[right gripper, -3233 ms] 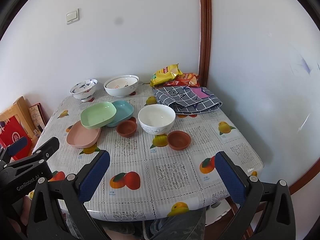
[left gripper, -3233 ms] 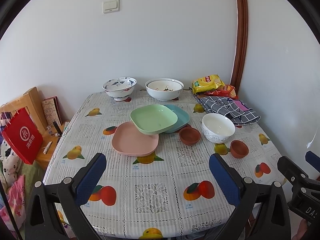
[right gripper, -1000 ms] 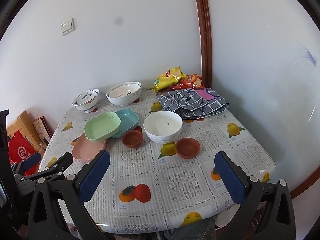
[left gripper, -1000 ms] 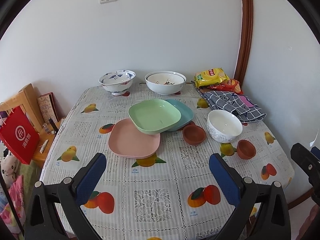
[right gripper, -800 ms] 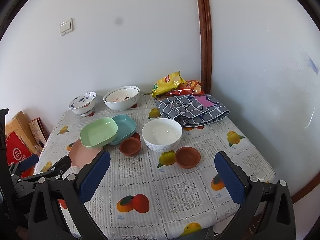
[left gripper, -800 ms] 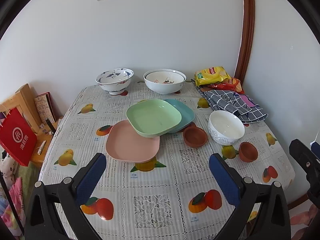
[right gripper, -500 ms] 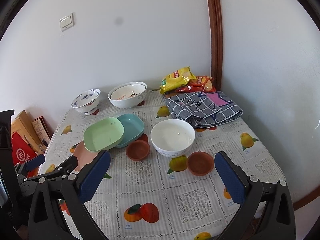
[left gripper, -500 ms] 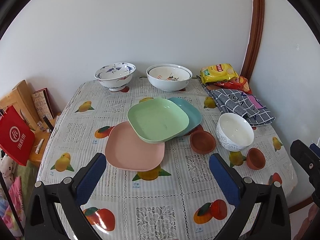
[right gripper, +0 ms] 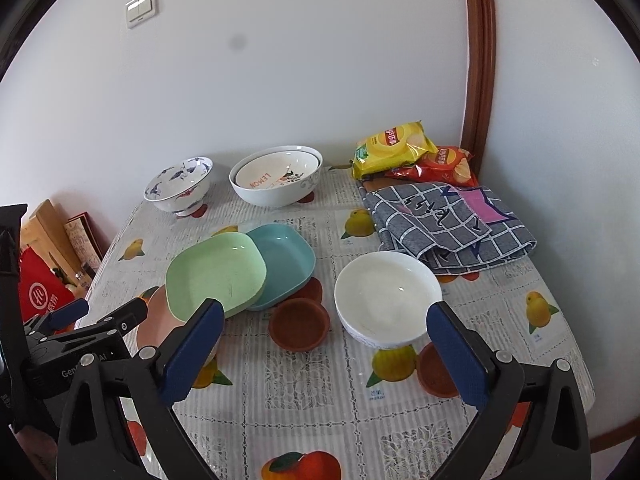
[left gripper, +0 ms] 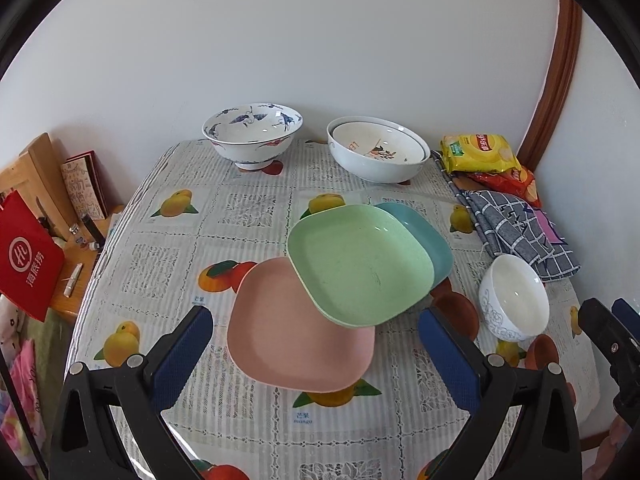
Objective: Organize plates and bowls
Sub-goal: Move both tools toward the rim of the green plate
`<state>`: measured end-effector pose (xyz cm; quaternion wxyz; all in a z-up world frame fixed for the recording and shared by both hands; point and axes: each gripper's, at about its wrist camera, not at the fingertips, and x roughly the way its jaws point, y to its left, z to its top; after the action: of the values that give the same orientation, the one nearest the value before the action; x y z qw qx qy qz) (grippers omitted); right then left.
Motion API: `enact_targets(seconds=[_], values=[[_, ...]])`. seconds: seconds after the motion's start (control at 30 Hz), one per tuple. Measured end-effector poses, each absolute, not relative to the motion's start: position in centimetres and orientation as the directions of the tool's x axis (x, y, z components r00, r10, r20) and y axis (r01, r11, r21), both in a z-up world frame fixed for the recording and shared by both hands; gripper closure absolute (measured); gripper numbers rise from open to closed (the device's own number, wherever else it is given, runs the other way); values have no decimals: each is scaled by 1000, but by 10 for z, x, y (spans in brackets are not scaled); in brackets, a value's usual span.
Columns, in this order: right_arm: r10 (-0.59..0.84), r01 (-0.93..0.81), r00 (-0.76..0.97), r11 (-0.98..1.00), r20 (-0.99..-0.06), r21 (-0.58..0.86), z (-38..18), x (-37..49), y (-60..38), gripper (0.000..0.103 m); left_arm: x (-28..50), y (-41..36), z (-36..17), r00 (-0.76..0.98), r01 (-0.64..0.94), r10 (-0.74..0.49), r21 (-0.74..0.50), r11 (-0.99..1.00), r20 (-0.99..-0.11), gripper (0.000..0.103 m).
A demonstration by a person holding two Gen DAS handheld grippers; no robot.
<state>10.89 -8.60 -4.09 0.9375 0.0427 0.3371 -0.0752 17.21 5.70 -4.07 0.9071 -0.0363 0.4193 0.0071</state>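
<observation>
A green plate (left gripper: pixel 360 264) lies tilted across a pink plate (left gripper: pixel 296 340) and a teal plate (left gripper: pixel 424 232). My left gripper (left gripper: pixel 316 356) hangs open above the pink plate's near edge. My right gripper (right gripper: pixel 320 344) is open too, over a small brown dish (right gripper: pixel 299 323) beside the white bowl (right gripper: pixel 386 298). A second brown dish (right gripper: pixel 436 372) sits partly behind the right finger. At the back stand a blue-patterned bowl (left gripper: pixel 252 134) and two nested white bowls (left gripper: pixel 378 154). Nothing is held.
Snack bags (right gripper: pixel 394 148) and a folded checked cloth (right gripper: pixel 448 224) fill the back right corner by the wall. Left of the table (left gripper: pixel 168 260) are a red bag (left gripper: pixel 26 256) and a low wooden shelf (left gripper: pixel 36 168). The wall runs close behind.
Both grippers have moved forward and down over the table, so the plates and bowls look nearer. Both stay open. No dish has shifted.
</observation>
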Motion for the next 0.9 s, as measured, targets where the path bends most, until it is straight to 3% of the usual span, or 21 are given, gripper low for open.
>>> enact_targets(seconds=[0.4, 0.9], values=[[-73, 110, 734, 994, -675, 11, -61, 163, -71, 8, 212, 65, -49, 634, -71, 11, -44, 997, -773, 2], [-59, 38, 700, 998, -712, -45, -92, 213, -53, 21, 249, 80, -77, 602, -123, 32, -53, 991, -798, 2]])
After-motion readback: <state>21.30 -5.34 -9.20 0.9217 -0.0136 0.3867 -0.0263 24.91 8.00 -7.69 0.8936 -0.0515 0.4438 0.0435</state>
